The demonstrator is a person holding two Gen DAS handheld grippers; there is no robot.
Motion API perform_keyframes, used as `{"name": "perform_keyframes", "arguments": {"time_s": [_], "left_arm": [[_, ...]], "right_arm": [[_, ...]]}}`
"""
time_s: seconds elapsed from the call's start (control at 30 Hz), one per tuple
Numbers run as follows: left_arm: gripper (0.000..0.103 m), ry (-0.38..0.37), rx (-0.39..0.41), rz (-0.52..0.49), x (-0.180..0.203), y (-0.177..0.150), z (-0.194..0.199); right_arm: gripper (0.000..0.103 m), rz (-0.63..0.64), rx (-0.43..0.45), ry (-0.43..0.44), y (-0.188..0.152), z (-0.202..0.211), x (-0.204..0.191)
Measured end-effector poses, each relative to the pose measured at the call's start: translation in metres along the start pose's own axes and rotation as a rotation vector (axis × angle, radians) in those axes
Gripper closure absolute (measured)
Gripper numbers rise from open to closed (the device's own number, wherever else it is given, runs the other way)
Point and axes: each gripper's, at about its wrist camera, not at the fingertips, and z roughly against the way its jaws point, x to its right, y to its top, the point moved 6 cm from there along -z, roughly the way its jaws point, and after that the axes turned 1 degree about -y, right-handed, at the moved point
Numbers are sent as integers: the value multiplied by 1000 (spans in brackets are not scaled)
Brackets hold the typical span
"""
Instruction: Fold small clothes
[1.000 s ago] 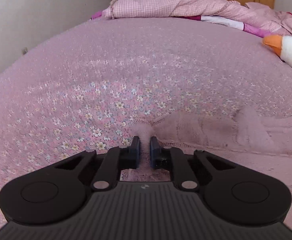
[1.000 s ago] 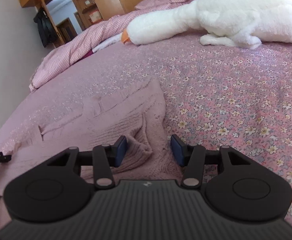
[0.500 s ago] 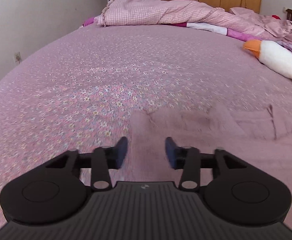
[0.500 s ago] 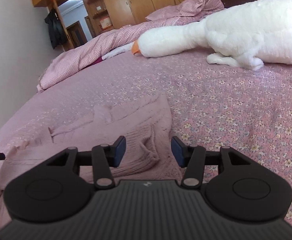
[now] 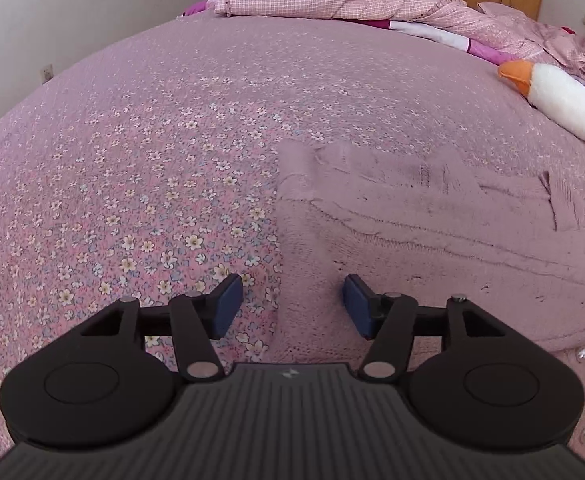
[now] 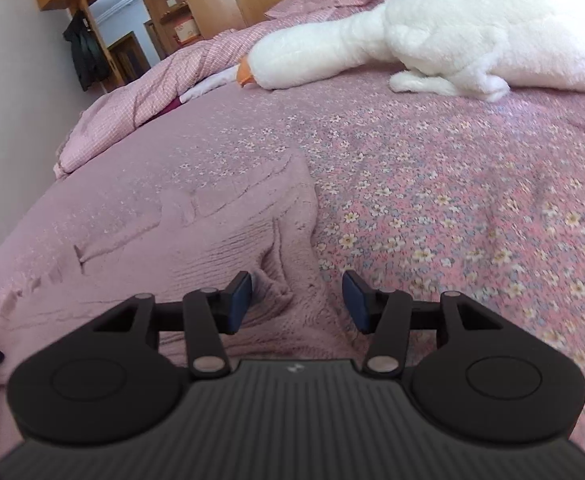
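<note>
Nearest, our left gripper (image 5: 290,300) and right gripper (image 6: 297,300) both gaped wide, holding nothing, above the pale pink knitted garment (image 5: 432,240) lying partly folded on the floral pink bedspread (image 5: 152,160); further folds seemingly remained.

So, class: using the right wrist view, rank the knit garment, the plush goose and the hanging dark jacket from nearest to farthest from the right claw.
1. Pink knit garment: directly under and ahead of the open right claw.
2. White plush goose: farther up the bed, ahead and right.
3. Dark jacket: hanging beyond the bed, far left.
</note>
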Motion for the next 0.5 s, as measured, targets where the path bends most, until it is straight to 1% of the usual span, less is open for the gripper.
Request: {"name": "perform_keyframes", "arguments": {"time_s": [0.07,0.17,0.3,0.5], "left_arm": [[39,-9,-4,-7,0,-1,7],[39,-36,-24,-29,0,-4,22],[38,-75,-54,-45,-5,-14,45],[37,-126,-150,3,-13,-48,73]], "right_arm": [[50,-2,-3,21,1,15,-3],[50,54,-6,47,2,37,-8],[50,126,-47,61,-7,65,-9],[50,156,-123,78,-36,91,0]]}}
